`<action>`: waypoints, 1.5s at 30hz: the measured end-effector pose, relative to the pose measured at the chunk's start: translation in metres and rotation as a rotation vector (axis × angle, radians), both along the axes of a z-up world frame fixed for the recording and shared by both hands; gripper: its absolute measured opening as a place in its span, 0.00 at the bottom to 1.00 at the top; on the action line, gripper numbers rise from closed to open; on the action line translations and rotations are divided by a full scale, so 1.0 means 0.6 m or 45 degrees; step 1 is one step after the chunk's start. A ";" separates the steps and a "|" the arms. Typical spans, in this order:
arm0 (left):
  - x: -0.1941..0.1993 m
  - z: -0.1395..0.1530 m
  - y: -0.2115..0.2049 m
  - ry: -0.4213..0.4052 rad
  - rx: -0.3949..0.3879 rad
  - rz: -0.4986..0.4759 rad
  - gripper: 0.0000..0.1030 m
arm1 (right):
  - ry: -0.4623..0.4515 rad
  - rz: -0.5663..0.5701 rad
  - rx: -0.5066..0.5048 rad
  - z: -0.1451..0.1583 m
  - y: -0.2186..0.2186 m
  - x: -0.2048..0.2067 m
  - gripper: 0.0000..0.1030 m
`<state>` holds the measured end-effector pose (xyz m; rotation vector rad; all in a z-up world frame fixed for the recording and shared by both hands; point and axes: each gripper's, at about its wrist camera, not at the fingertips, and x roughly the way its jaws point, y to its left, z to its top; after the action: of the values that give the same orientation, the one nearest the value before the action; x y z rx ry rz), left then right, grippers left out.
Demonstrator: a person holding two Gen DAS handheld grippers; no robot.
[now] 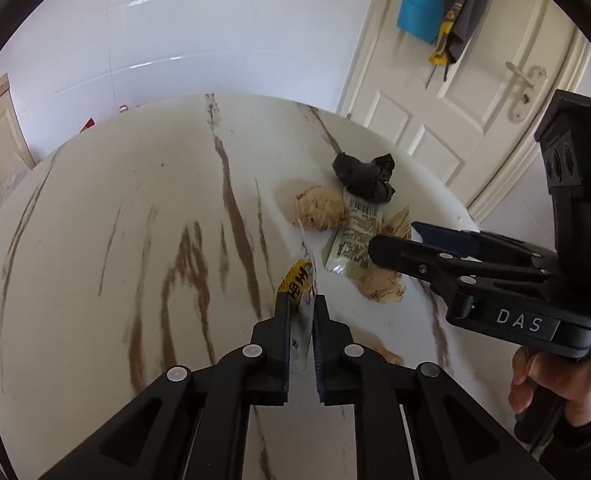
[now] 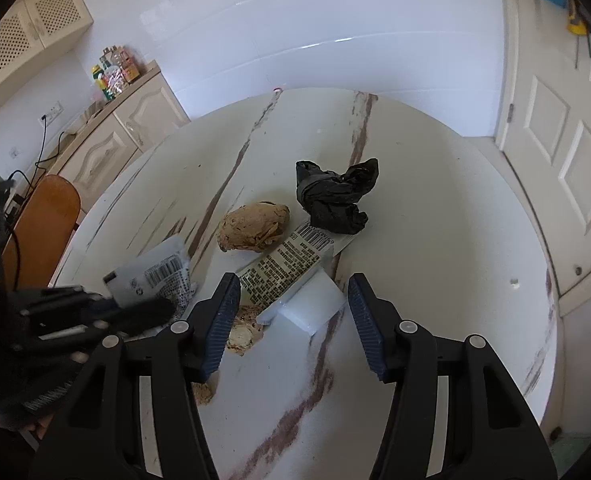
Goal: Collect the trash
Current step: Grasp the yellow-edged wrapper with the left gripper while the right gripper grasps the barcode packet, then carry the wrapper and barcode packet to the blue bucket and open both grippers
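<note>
My left gripper point(image 1: 301, 304) is shut on a yellow-and-white snack wrapper point(image 1: 297, 280) and holds it over the round marble table point(image 1: 135, 220); the same wrapper point(image 2: 155, 276) shows its grey barcode side in the right wrist view. My right gripper point(image 2: 293, 284) is open, just above a printed white wrapper point(image 2: 291, 264), which also shows in the left wrist view point(image 1: 355, 236). A crumpled black plastic bag point(image 2: 333, 196) and a tan crumpled lump point(image 2: 255, 226) lie beyond it. A smaller tan lump point(image 2: 245, 330) sits by the right gripper's left finger.
A white door point(image 1: 455, 112) with hung blue and grey items stands right of the table. A cabinet point(image 2: 127, 128) with bottles on top and a brown chair point(image 2: 43, 220) stand to the left. A white tiled wall is behind the table. Tan crumbs point(image 2: 205, 392) lie near the table's front.
</note>
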<state>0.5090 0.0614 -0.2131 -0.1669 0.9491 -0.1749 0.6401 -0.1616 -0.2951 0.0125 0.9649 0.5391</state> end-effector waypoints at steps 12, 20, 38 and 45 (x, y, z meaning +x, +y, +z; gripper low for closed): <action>-0.048 0.037 -0.017 -0.101 -0.034 -0.080 0.01 | -0.009 -0.042 0.041 0.003 -0.031 -0.043 0.21; -0.109 0.083 -0.037 -0.170 -0.069 -0.138 0.01 | -0.083 -0.040 0.126 0.056 -0.064 -0.115 0.21; -0.167 0.109 -0.357 -0.179 -0.050 -0.517 0.01 | -0.223 -0.346 0.180 0.128 -0.357 -0.318 0.21; -0.115 0.032 -0.510 -0.041 -0.013 -0.673 0.01 | -0.144 -0.540 0.197 0.062 -0.517 -0.351 0.21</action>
<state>0.4397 -0.2447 -0.1941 0.0821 0.9447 -0.6673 0.4294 -0.4719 -0.2578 0.3162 0.7785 0.2182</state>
